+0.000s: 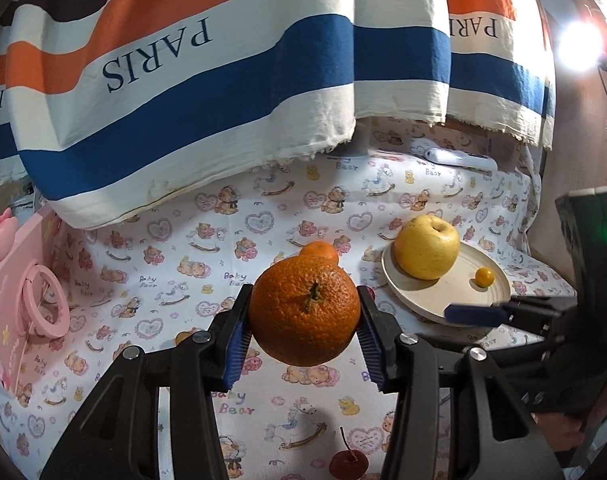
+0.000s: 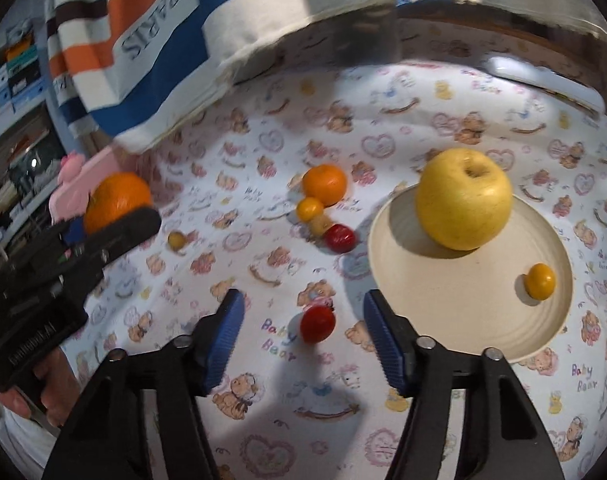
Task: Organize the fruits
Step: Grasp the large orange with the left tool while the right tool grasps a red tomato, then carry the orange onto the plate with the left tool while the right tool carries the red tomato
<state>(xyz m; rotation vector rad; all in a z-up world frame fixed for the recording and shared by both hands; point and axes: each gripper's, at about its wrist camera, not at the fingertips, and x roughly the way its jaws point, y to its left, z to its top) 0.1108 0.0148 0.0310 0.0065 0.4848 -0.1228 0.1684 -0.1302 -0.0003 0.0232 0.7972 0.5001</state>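
The left fingers (image 1: 303, 320) clamp a big orange (image 1: 305, 312) between their blue pads, holding it clear above the bench (image 1: 143, 264), stem toward the camera. The right fingers (image 2: 303, 340) stand apart with nothing pressed between them; a red cherry tomato (image 2: 317, 323) lies on the cloth in the gap, touching neither pad.

From the right wrist view, the plate (image 2: 463, 320) sits at about 2 o'clock from those fingers, carrying a yellow apple (image 2: 463, 198) at its 12 o'clock edge and a small yellow tomato (image 2: 540, 281) at 3 o'clock. At 12 o'clock from the fingers, off the plate, a small orange (image 2: 324, 184) touches a little yellow fruit (image 2: 309, 208), with a red fruit (image 2: 340, 237) just beside them. Another small yellow fruit (image 2: 176, 240) lies at 10 o'clock, apart from the rest. A pink box (image 1: 19, 280) stands at the bench's 9 o'clock side in the left wrist view, under a striped curtain (image 1: 223, 60).
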